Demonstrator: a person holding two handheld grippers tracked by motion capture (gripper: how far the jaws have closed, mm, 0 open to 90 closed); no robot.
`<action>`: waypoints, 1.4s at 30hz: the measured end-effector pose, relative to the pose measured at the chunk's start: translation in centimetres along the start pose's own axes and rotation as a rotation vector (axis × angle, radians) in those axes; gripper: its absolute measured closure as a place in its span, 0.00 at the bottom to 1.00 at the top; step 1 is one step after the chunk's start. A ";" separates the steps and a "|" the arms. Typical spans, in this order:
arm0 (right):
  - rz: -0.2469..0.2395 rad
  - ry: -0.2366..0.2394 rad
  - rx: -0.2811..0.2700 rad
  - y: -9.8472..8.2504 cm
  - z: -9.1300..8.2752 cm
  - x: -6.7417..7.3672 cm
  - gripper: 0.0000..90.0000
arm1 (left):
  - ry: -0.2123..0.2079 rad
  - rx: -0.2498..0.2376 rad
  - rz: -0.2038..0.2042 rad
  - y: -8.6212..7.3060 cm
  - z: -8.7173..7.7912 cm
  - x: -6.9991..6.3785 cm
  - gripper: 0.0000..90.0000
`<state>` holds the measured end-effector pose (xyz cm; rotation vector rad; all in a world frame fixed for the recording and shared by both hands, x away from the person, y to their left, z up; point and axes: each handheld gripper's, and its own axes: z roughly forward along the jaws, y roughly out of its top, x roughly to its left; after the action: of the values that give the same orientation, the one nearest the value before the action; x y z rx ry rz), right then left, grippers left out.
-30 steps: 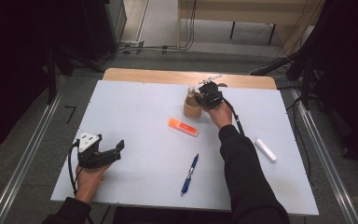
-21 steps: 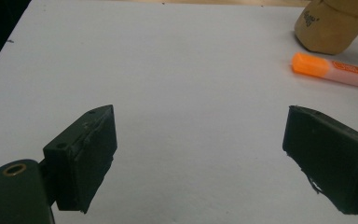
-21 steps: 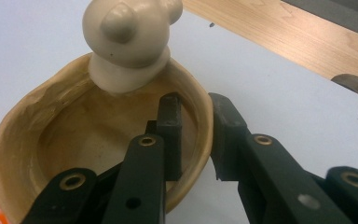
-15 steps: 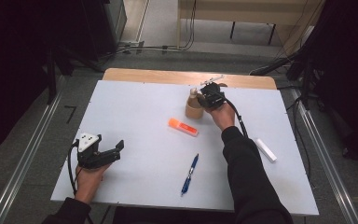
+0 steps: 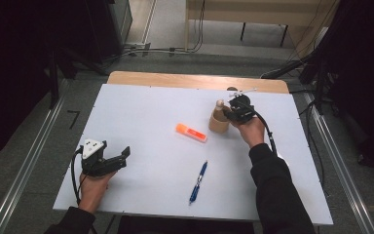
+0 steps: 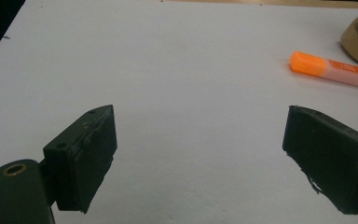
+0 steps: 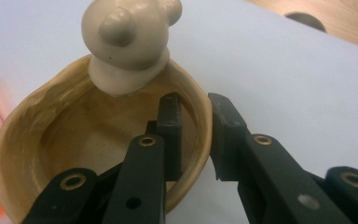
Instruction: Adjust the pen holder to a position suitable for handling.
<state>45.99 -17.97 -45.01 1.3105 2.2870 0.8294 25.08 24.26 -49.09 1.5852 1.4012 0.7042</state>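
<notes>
The right tool [image 7: 193,135] is clamping the rim of the wooden cup [image 5: 217,122] at the far right of the table [image 5: 141,112], probably for a lift needing a firm pinch, while the left tool [image 6: 205,158] is waiting open, empty.

You see an orange-capped highlighter marker [image 5: 191,132] lying mid-table and a blue ballpoint pen [image 5: 198,181] lying nearer you on the white tabletop [image 5: 141,112].
</notes>
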 end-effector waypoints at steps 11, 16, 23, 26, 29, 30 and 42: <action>0.018 -0.016 0.025 -3.9 -3.4 -2.4 0.82 | 0.002 0.009 -0.003 0.0 0.2 -0.1 0.12; 0.017 -0.005 0.034 -5.1 -4.5 -2.1 0.82 | 0.003 0.012 -0.002 0.0 0.3 -0.1 0.12; 0.015 0.005 0.016 -6.0 -5.0 -1.6 0.81 | 0.005 0.012 -0.001 -0.1 0.3 -0.2 0.12; 0.024 0.021 0.014 -6.1 -4.9 -1.8 0.76 | 0.006 0.012 0.000 -0.1 0.3 -0.2 0.12; 0.024 0.035 0.013 -6.2 -4.9 -1.8 0.70 | 0.007 0.013 0.002 -0.1 0.3 -0.1 0.12; 0.030 0.035 0.004 -6.3 -5.0 -1.9 0.64 | 0.007 0.013 0.003 -0.1 0.3 -0.1 0.12; 0.067 0.069 -0.157 -8.1 -7.8 -2.6 0.43 | 0.009 0.011 0.001 0.0 0.5 -0.2 0.12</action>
<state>37.54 -25.72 -44.32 1.3130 2.1895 1.0697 25.42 23.95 -49.31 1.5931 1.4131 0.7060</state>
